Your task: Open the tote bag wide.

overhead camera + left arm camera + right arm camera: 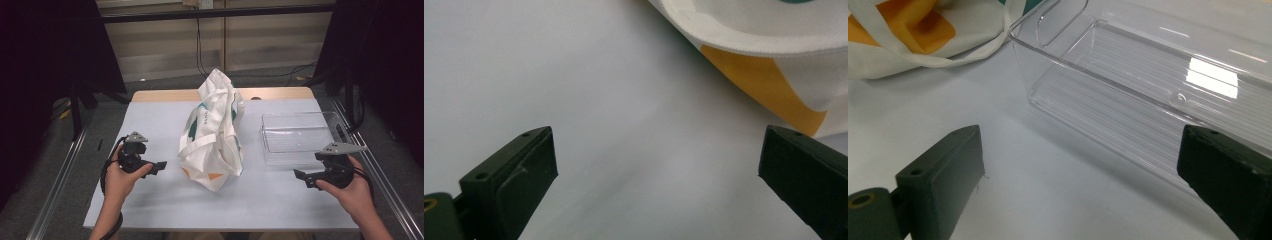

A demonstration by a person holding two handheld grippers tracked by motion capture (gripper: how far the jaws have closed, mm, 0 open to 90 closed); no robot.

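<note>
A white cloth tote bag (215, 135) with green and orange patches lies slumped in the middle of the white table (165, 205). Its loop handles hang over the front. To its left a hand holds my left gripper (159, 166), pointing right at the bag's near end and a little short of it. Its jaws stand wide apart over bare table (659, 150), with the bag's orange corner (769, 90) just ahead. At the right my right gripper (300, 176) points left, open with nothing between its fingers (1078, 150). The bag (908, 45) lies farther ahead.
A clear plastic tray (300, 137) sits at the right of the table, just beyond my right gripper, and its near wall (1128, 100) is close ahead. Metal rails run along both table sides. Black curtains hang left and right.
</note>
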